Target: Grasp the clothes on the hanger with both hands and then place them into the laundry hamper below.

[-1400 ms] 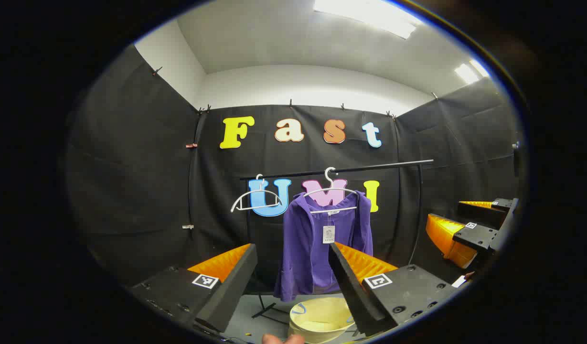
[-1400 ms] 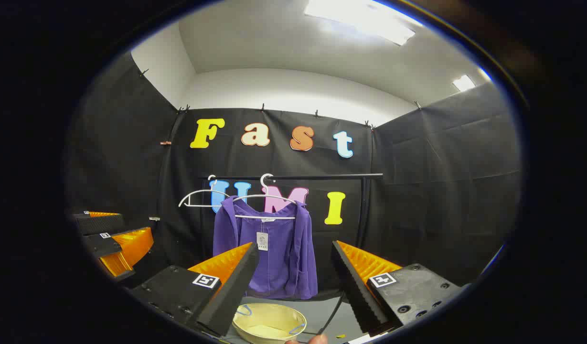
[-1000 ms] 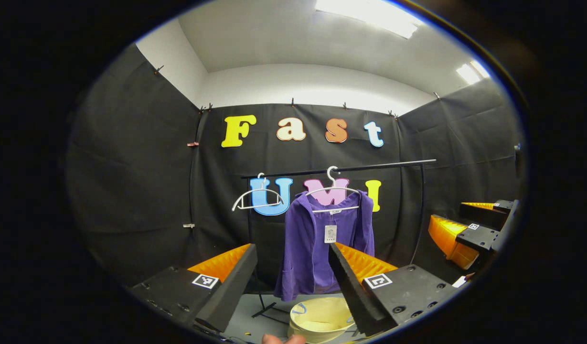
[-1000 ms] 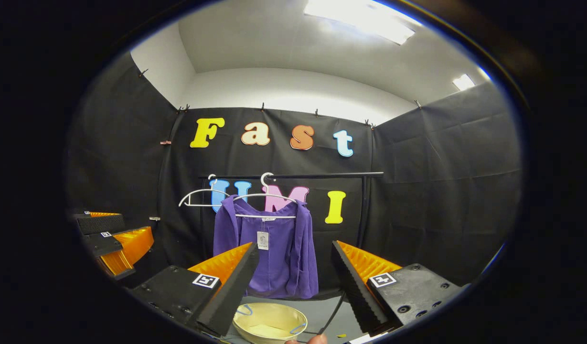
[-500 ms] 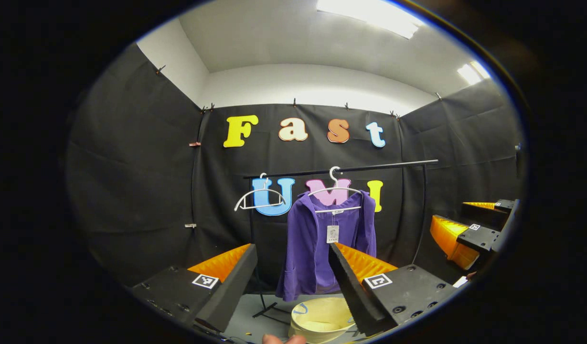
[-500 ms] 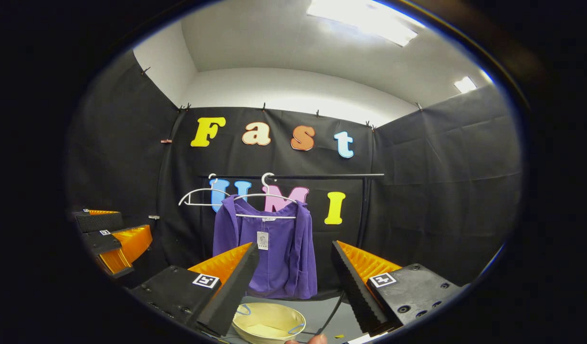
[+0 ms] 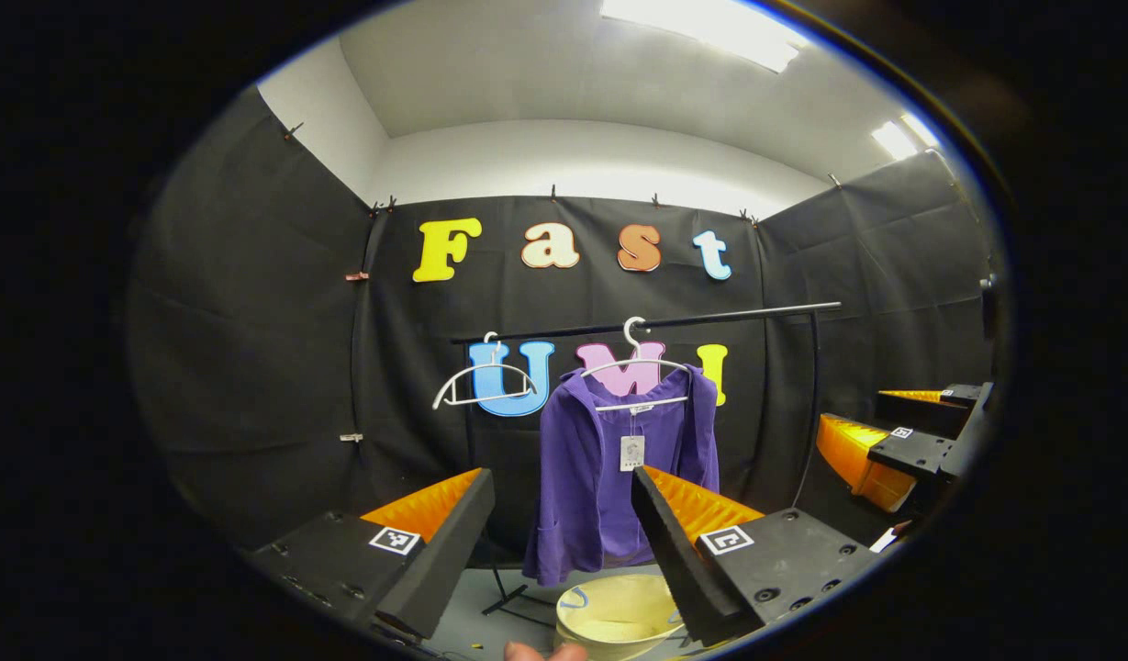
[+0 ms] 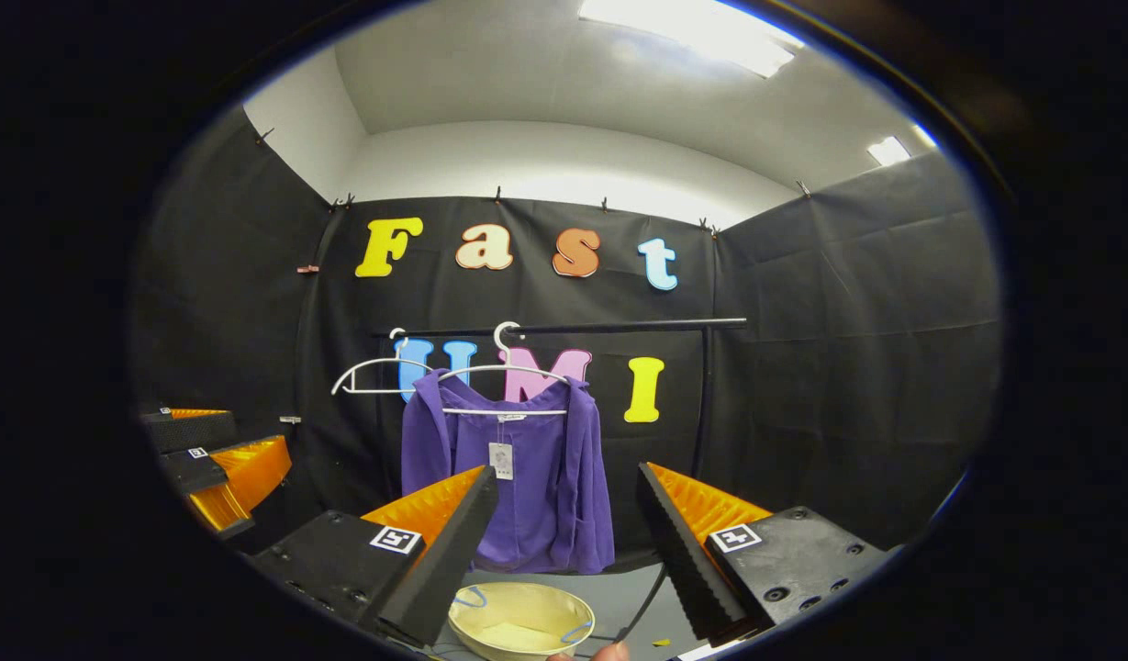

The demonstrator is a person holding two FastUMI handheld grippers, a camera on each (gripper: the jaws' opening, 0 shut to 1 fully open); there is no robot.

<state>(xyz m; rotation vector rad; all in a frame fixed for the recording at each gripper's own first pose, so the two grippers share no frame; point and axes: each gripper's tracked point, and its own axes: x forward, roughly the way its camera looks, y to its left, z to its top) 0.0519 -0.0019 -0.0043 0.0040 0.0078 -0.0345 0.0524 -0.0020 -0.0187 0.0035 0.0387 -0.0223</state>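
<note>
Purple jacket (image 7: 619, 477) hung on a white hanger (image 7: 634, 367) on the rail (image 7: 729, 317), above the yellow hamper (image 7: 619, 615); left tool (image 7: 564, 528) and right tool (image 8: 568, 528) were both wide open, empty, well short of it

Both grippers are held level and pointing forward with fingers spread wide and nothing between them, the left gripper (image 7: 564, 528) having the right gripper (image 7: 880, 450) off at its 3 o'clock.
</note>
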